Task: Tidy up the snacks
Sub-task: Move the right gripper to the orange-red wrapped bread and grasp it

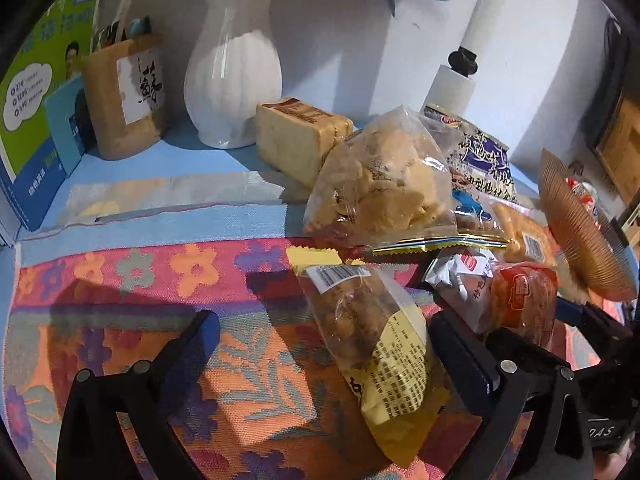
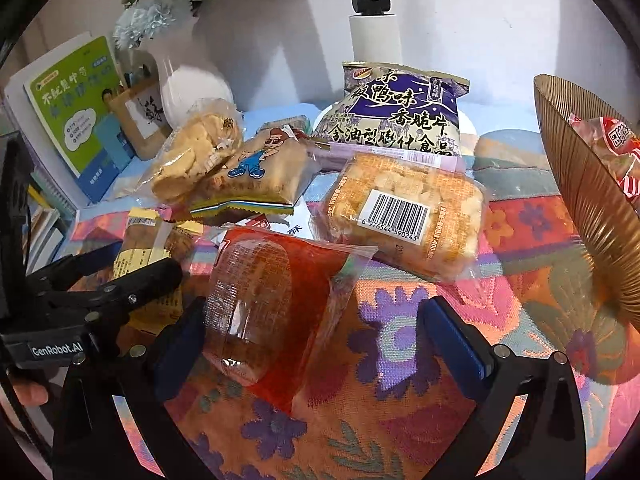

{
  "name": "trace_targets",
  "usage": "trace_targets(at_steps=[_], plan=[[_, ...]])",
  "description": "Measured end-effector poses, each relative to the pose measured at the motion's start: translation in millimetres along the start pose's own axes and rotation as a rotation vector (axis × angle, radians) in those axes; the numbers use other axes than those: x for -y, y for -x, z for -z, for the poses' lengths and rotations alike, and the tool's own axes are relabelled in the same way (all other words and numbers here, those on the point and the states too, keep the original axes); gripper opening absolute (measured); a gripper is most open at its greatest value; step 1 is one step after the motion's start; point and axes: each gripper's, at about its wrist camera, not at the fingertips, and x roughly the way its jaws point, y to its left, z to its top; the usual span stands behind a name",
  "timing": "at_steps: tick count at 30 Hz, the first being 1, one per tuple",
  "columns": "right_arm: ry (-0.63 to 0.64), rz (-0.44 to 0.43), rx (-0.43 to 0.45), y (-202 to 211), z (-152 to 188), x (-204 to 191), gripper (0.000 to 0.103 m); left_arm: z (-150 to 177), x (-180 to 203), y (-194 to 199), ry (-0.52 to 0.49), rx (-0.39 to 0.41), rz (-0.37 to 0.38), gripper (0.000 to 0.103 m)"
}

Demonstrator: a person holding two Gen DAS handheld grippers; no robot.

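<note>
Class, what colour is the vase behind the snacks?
White vase, clearest in the left wrist view.

Wrapped snacks lie heaped on a floral cloth: a yellow-labelled pastry pack (image 1: pixel 372 320), a red-wrapped cake (image 2: pixel 264 308), a barcoded biscuit pack (image 2: pixel 404 212) and an upright purple crisp bag (image 2: pixel 400 116).

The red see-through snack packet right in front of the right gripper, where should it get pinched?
Probably across the middle of the red see-through snack packet, coming down from above. It lies flat on the flowered cloth, lengthwise between the open right gripper fingers, and its plump middle looks firmer than the thin sealed ends.
</note>
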Motion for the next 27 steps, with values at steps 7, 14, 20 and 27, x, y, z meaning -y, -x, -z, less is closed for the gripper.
trace_targets(at_steps=[7, 14, 20, 27], plan=[[-0.003, -0.003, 0.001, -0.8, -0.5, -0.9, 0.103, -0.8, -0.7, -0.5, -0.004, -0.001, -0.005, 0.103], [-0.001, -0.001, 0.000, -1.2, -0.8, -0.9, 0.103, 0.2, -0.8, 0.3, -0.003, 0.000, -0.004, 0.103], [-0.001, -0.002, -0.001, -1.2, -0.7, -0.9, 0.103, 0.5, -0.7, 0.5, -0.003, 0.000, -0.005, 0.103], [-0.002, -0.002, -0.001, -1.3, -0.6, -1.0, 0.103, 0.4, -0.9, 0.6, -0.002, 0.000, -0.005, 0.103]])
